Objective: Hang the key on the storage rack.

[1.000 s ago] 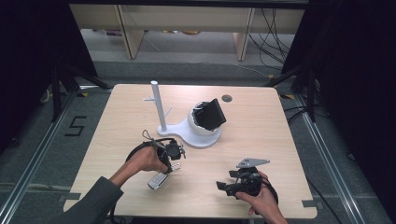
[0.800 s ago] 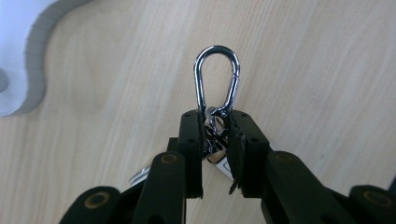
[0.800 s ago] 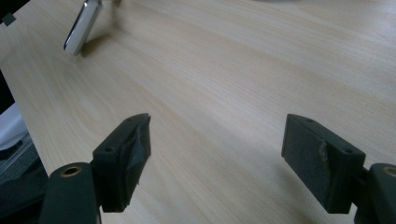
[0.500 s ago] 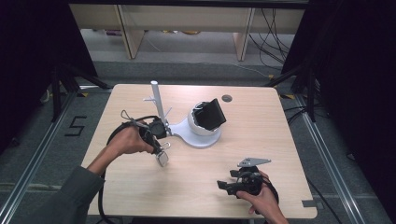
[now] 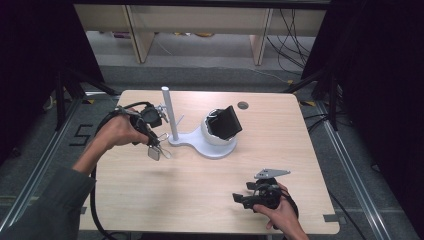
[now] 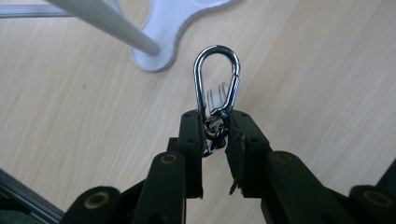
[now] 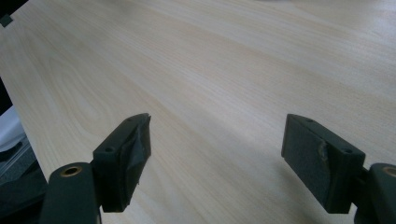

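The snap hook (image 6: 217, 77) is pinched by its swivel end between the jaws of the left gripper (image 6: 215, 128), and its long silver loop runs straight out from the jaw tips, in line with them, with the sprung gate on the loop's right in the left gripper view. A small clear tag (image 5: 154, 153) hangs from it below the hand in the high view. The relation that matters is hook to post: the white post (image 5: 169, 114) of the stand (image 5: 200, 146) rises just beside the left gripper (image 5: 150, 120), on its right in the high view, and in the left gripper view it crosses up and to the left of the loop, apart from it. The loop's open eye points at the counter (image 5: 200, 200) beside the stand's foot rather than at the post, so hanging it would probably call for a turn of the wrist toward the post's top. The left hand is by far the nearer; the right gripper (image 5: 252, 196) rests on the counter near its front edge, well apart, its jaws wide and empty over bare wood (image 7: 219, 70)

Against the earlier frames, the left hand has lifted the hook off the counter and carried it back toward the post, while the right hand has kept its place
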Motion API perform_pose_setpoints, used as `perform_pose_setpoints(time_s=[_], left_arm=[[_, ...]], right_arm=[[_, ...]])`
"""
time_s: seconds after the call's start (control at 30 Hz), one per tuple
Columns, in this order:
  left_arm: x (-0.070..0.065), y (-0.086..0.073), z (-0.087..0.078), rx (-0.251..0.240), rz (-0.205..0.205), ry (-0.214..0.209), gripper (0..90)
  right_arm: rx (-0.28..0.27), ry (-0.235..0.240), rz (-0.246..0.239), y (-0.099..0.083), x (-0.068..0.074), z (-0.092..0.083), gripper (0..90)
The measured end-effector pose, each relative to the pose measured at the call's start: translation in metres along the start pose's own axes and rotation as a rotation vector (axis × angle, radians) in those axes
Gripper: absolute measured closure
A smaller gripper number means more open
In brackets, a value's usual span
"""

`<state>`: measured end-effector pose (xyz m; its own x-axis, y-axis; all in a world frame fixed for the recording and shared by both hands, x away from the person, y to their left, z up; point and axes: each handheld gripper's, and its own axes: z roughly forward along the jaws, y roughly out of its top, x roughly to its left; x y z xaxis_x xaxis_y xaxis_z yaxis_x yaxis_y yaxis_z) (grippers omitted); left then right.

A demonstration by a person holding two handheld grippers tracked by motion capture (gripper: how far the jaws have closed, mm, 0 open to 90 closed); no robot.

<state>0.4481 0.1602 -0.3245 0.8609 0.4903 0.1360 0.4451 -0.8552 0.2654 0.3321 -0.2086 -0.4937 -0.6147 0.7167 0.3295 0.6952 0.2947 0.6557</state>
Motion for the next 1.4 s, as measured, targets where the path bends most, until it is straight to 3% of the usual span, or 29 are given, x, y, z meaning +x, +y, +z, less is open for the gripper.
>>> perform_pose_setpoints(time_s=[0.13,0.33,0.4,0.67,1.0,1.23,1.27,1.33,1.4], left_arm=[[0.010,-0.003,-0.008,-0.011,-0.035,0.020,75.4],[0.025,-0.002,-0.025,-0.017,-0.070,0.044,75.4],[0.032,-0.002,-0.034,-0.048,-0.101,0.053,75.4],[0.047,0.000,-0.043,-0.073,-0.145,0.081,75.4],[0.057,0.007,-0.038,-0.076,-0.191,0.094,75.4],[0.059,0.014,-0.030,-0.061,-0.181,0.091,75.4],[0.059,0.015,-0.029,-0.070,-0.197,0.085,75.4],[0.060,0.016,-0.027,-0.059,-0.185,0.097,75.4],[0.059,0.017,-0.024,-0.056,-0.193,0.091,75.3]], right_arm=[[-0.005,0.000,-0.019,0.000,-0.001,0.000,25.1],[0.005,0.002,0.008,0.000,0.001,0.000,25.1],[-0.003,0.002,-0.015,0.000,-0.001,0.001,25.0],[-0.004,0.019,-0.009,0.000,-0.001,0.002,25.1],[0.003,0.017,-0.013,0.000,-0.001,0.001,25.0],[0.011,0.005,-0.010,0.000,0.000,0.001,25.0],[0.007,0.004,-0.023,0.000,-0.001,0.001,25.0],[0.008,0.018,-0.004,0.000,0.000,0.002,25.0],[0.008,0.013,-0.021,0.000,-0.001,0.001,25.0]])
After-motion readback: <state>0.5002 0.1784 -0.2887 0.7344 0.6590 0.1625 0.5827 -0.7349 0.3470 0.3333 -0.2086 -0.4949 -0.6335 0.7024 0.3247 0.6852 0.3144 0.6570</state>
